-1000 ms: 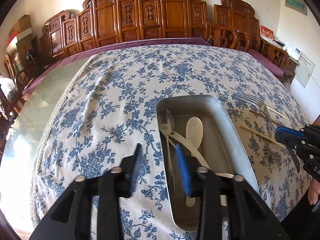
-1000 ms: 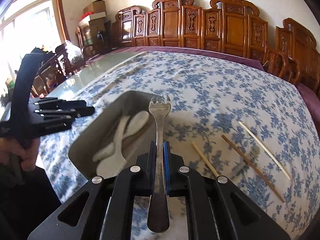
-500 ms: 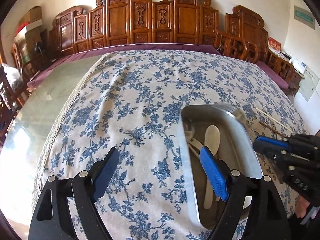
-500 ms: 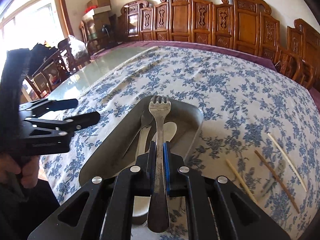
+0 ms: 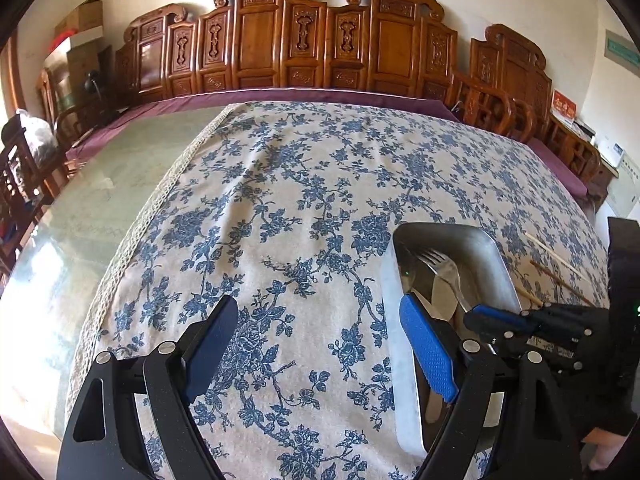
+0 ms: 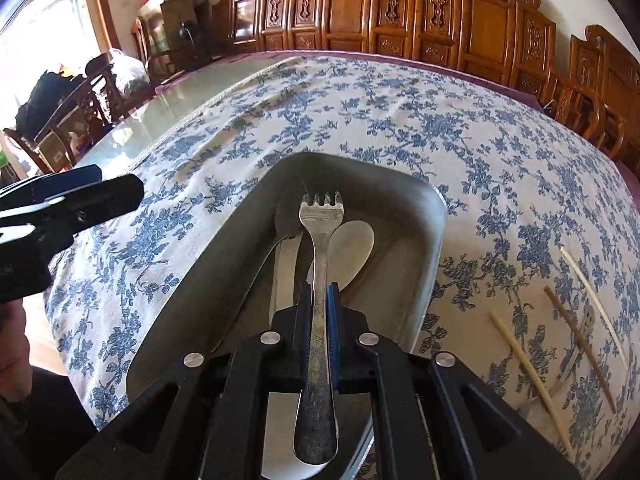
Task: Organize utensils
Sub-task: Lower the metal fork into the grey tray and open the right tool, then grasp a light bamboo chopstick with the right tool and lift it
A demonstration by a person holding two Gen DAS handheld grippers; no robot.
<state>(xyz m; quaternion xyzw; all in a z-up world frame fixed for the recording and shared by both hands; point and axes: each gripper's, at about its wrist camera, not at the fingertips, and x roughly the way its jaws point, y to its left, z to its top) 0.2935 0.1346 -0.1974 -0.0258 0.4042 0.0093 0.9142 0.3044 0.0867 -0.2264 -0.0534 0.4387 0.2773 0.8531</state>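
Note:
My right gripper [image 6: 319,300] is shut on a metal fork [image 6: 321,240], tines pointing away, hanging over the metal tray [image 6: 434,232]. Inside the tray lie a white spoon [image 6: 354,246] and a metal spoon [image 6: 285,264]. In the left wrist view the same fork [image 5: 442,272] and right gripper [image 5: 486,318] hover over the tray [image 5: 404,360]. My left gripper [image 5: 320,346] is open with nothing between its fingers, above the tablecloth just left of the tray. Several chopsticks [image 6: 576,344] lie on the cloth right of the tray.
A blue-flowered tablecloth [image 5: 300,208] covers most of a glass-topped table [image 5: 100,200]. Carved wooden chairs [image 5: 320,44] line the far edge. A person's hand [image 6: 14,344] holds the left gripper at the left edge of the right wrist view.
My left gripper has opened wide and drawn away to the left of the tray. My right gripper has carried the fork leftward from the tray's rim to over its inside, and lower.

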